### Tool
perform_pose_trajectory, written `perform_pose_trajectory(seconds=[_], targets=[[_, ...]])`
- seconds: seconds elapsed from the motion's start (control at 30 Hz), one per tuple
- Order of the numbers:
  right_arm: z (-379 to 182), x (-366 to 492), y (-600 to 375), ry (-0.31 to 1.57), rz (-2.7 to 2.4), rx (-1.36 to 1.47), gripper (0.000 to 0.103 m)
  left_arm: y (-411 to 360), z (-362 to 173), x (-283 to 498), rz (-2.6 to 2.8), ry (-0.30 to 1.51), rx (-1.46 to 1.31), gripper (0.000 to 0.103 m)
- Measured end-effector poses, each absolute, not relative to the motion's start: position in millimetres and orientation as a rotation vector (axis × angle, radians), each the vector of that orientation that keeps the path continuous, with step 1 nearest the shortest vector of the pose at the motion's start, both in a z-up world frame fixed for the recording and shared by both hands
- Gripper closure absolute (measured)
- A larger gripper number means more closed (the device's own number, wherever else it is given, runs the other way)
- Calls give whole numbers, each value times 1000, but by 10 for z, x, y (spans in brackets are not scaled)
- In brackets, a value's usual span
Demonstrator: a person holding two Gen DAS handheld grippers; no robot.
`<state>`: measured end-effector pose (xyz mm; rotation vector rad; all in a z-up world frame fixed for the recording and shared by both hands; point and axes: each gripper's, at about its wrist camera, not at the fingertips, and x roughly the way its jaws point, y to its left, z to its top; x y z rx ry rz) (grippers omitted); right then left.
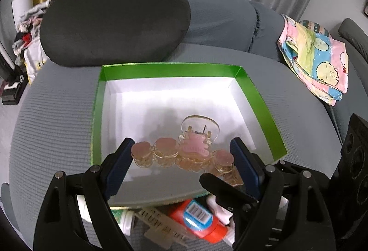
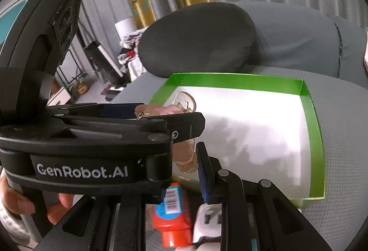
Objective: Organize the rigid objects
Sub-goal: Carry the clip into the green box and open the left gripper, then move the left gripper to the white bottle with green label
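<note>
My left gripper (image 1: pixel 181 154) is shut on a pink and amber hair claw clip (image 1: pixel 184 154) with a bear on it, one blue pad at each end. It holds the clip above the white floor of a green-rimmed box (image 1: pixel 170 70) on a grey seat. In the right wrist view the left gripper (image 2: pixel 161 113) crosses in front with the clip (image 2: pixel 158 110), over the box (image 2: pixel 318 136). My right gripper (image 2: pixel 182 165) sits just below it at the box's near edge. Its pads stand close together with nothing seen between them, and one pad is partly hidden.
Before the box's near edge lie an orange bottle (image 1: pixel 200 221) with a barcode label, a beige comb (image 1: pixel 161 225), a white tube (image 1: pixel 124 221) and a white plug-like piece (image 2: pixel 207 221). A dark cushion (image 1: pixel 115 18) stands behind the box, and a patterned cloth (image 1: pixel 315 62) lies to its right.
</note>
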<state>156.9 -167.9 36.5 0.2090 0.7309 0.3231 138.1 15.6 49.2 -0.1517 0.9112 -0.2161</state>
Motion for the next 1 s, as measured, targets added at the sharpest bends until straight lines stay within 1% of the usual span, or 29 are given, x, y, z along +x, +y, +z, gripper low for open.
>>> perform_pose_trajectory(seconds=[0.27, 0.37, 0.4, 0.43, 0.47, 0.53, 0.57, 0.77, 1.0], targets=[[182, 1776, -1748, 788, 299, 217, 78, 169, 312, 1584, -215, 972, -197, 19], [156, 1818, -1747, 807, 287, 222, 78, 213, 271, 1615, -215, 989, -226, 17], [150, 1824, -1740, 810, 278, 217, 78, 225, 261, 1612, -210, 994, -229, 15], [142, 1825, -1747, 814, 268, 215, 73, 240, 253, 1607, -204, 998, -232, 12], [140, 1820, -1759, 820, 256, 215, 69, 261, 249, 1597, -197, 1002, -236, 12], [156, 1786, -1790, 814, 250, 223, 53, 300, 244, 1598, -185, 1011, -246, 12], [174, 1751, -1812, 809, 240, 222, 50, 326, 248, 1594, -171, 1015, -249, 12], [343, 1463, -1948, 756, 217, 217, 49, 551, 373, 1435, -89, 996, -232, 12], [463, 1019, -1957, 733, 233, 191, 48, 893, 565, 994, -90, 941, -243, 11]])
